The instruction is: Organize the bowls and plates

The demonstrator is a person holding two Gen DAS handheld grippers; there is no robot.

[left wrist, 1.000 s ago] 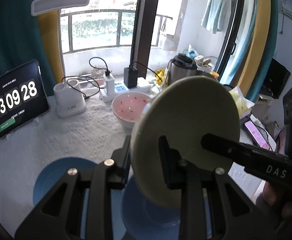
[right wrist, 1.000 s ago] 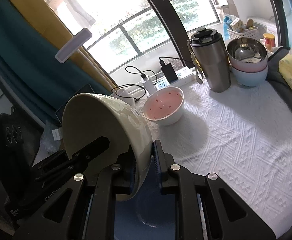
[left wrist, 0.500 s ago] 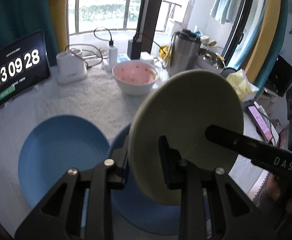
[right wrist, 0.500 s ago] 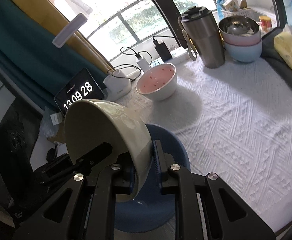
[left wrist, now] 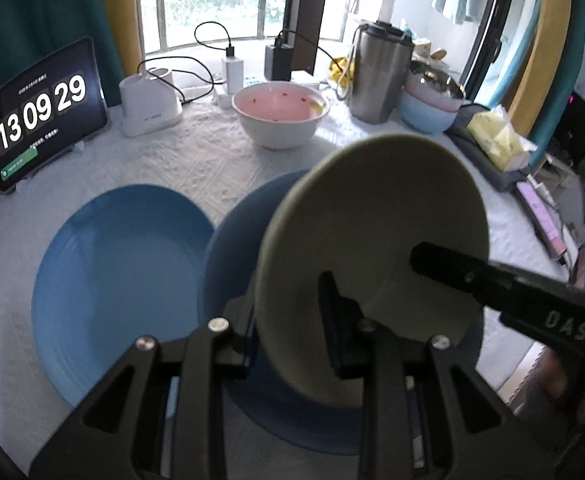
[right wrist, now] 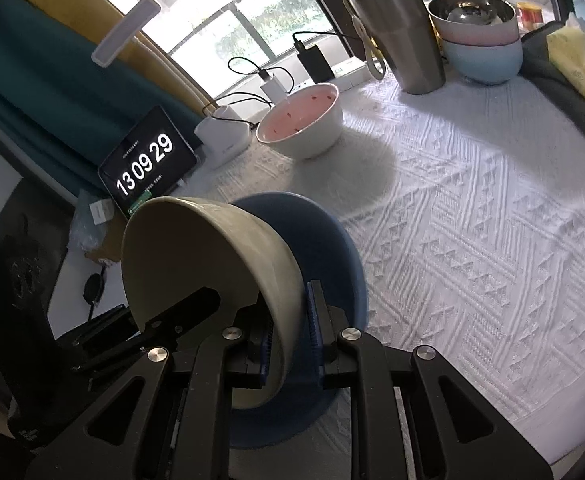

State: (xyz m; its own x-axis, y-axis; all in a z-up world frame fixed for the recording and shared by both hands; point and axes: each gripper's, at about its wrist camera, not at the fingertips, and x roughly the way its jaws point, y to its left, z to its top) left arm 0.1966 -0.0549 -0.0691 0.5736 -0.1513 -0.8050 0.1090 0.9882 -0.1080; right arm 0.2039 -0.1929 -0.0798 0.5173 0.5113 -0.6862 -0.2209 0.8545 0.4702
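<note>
left gripper [left wrist: 288, 322] and right gripper [right wrist: 288, 334] clamp green bowl [left wrist: 372, 256] | blue bowl [left wrist: 232, 264] half hidden

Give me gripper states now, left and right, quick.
Left gripper: shut on the rim of the green bowl.
Right gripper: shut on the opposite rim of the same bowl, held tilted over the dark blue bowl.

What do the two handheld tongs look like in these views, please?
Both are matte black, with angular linkage arms and silver pivot bolts. The right tongs carry blue ribbed pads; the left tongs show black fingers. White "DAS" lettering marks the right one's finger.
</note>
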